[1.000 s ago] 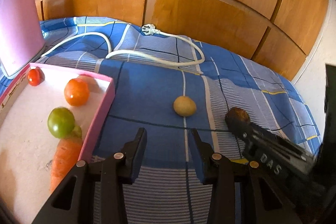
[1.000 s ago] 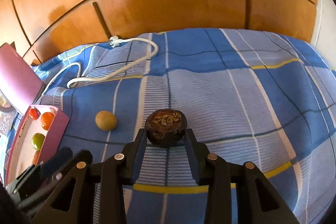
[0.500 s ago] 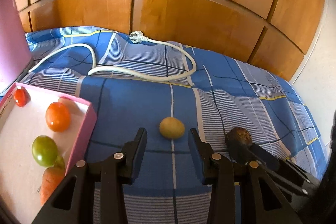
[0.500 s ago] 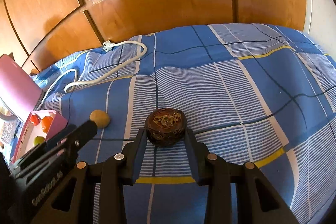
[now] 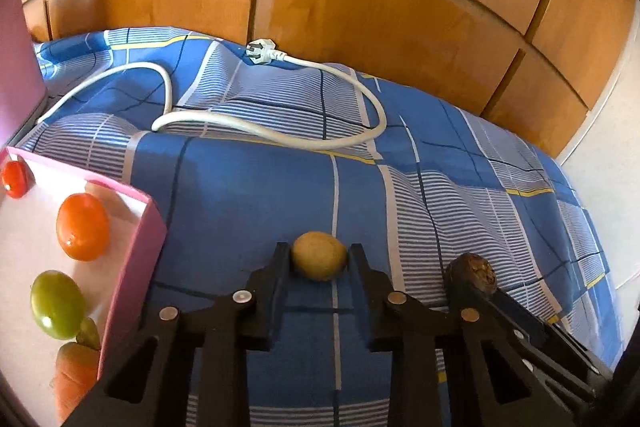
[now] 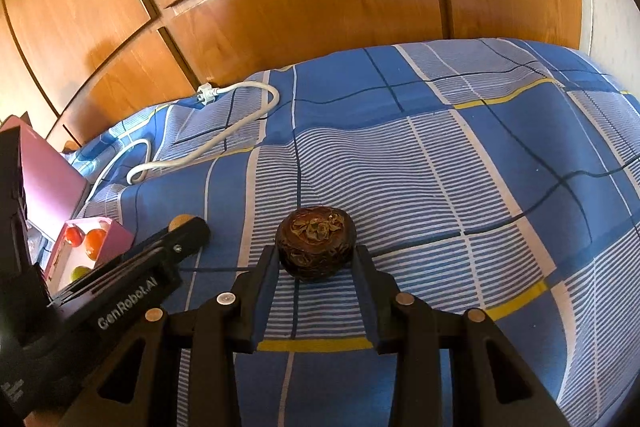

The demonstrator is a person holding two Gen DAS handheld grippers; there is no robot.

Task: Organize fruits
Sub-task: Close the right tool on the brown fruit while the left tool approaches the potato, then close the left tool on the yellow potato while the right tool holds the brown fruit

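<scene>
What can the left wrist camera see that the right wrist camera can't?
Only the left wrist view shows the carrot in the pink box, and the left gripper with its jaws closed on the yellow fruit.

Only the right wrist view shows the dried leafy top of the dark brown fruit up close, with the right gripper closed on it.

Both show the blue checked bedspread, white cable, wooden wardrobe doors, and the tomatoes in the box.

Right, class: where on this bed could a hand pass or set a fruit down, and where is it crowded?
Free: the bedspread right of the dark fruit, and the blue patch between the white cable and the yellow fruit. Crowded: the pink box with its tomatoes, and the strip where both grippers sit side by side.
</scene>
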